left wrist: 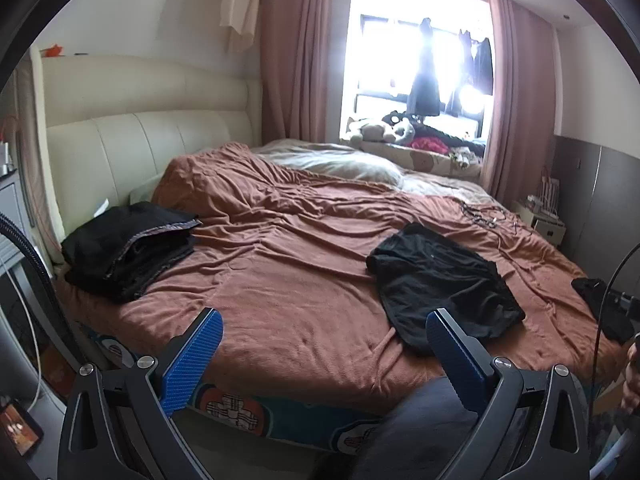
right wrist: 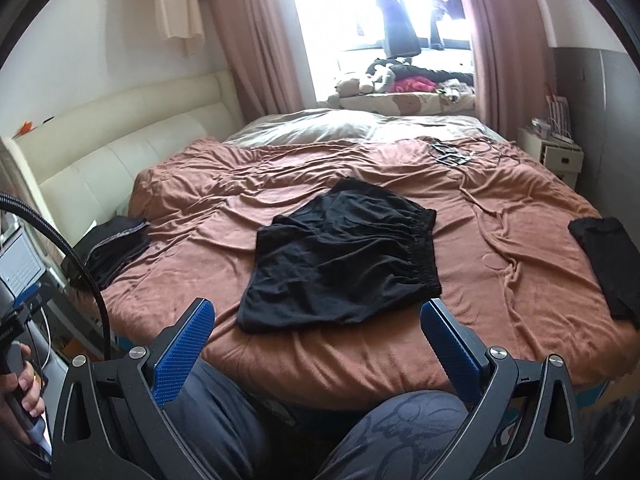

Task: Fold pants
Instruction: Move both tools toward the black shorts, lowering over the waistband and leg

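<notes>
Fingers on both the left gripper [left wrist: 322,330] and right gripper [right wrist: 316,322] are spread wide, holding nothing. Black shorts [right wrist: 344,256] lie flat on the bed [right wrist: 500,240], unfolded; looks like nothing's started, though a folded stack [left wrist: 128,246] sits aside.

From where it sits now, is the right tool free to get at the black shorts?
Probably yes. The right tool is open and empty, aimed at the black shorts lying flat on the brown blanket, with nothing between them.

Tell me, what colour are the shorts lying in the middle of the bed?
Black. The shorts show best in the right wrist view, spread on the rust-brown blanket.
</notes>
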